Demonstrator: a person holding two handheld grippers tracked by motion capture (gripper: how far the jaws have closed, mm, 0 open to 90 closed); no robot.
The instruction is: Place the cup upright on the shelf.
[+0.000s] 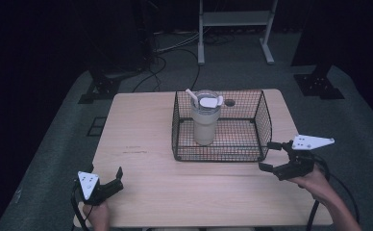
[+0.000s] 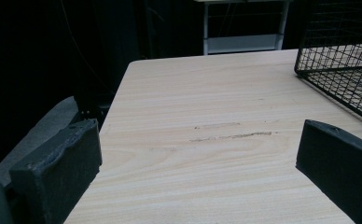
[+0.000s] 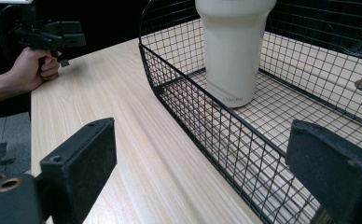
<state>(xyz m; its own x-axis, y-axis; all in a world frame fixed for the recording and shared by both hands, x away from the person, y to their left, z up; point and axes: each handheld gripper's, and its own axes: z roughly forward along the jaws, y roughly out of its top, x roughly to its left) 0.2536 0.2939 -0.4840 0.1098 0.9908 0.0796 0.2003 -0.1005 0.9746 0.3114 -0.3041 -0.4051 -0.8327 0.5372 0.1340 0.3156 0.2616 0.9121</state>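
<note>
A cream tumbler (image 1: 205, 120) with a clear lid and a straw stands upright inside a black wire basket (image 1: 261, 115) at the far middle of the wooden table (image 1: 141, 125). My right gripper (image 1: 267, 155) is open and holds nothing, just off the basket's near right corner. In the right gripper view the tumbler (image 3: 233, 51) rises behind the basket's mesh wall (image 3: 202, 116), and the open right gripper (image 3: 198, 163) spans that wall's near edge. My left gripper (image 1: 106, 173) is open over the table's near left corner, far from the basket. In the left gripper view, bare wood lies between the jaws of the left gripper (image 2: 198, 158).
A small round hole (image 1: 230, 102) sits in the tabletop under the basket's far side. On the floor behind the table stand a white metal frame (image 1: 235, 21), black stand bases (image 1: 317, 84) and loose cables (image 1: 160, 67). The basket's corner (image 2: 337, 70) reaches into the left gripper view.
</note>
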